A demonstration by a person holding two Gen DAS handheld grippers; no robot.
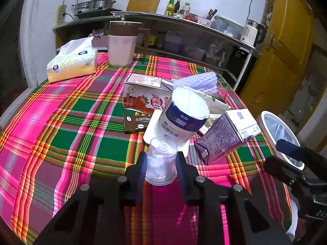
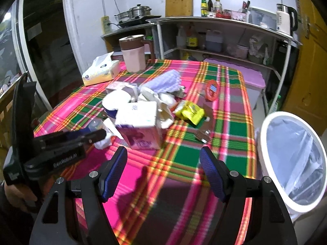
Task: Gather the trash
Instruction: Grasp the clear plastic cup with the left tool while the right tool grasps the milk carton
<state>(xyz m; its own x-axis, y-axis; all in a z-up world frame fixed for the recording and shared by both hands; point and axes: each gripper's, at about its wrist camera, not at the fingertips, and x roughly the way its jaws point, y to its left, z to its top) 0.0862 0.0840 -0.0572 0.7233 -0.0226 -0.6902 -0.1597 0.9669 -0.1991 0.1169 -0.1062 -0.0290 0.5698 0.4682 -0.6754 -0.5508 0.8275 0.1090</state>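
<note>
Fingers of the left gripper (image 1: 161, 163) pinch a clear plastic cup (image 1: 161, 159); the right gripper (image 2: 163, 171) is spread, holding nothing.

The cup is held at the near edge of the trash pile (image 2: 143, 106) on the worktop (image 1: 61, 132). It should be gripped lightly to avoid crushing, carried right to the white bin (image 2: 294, 159), and released only once above its opening.
</note>
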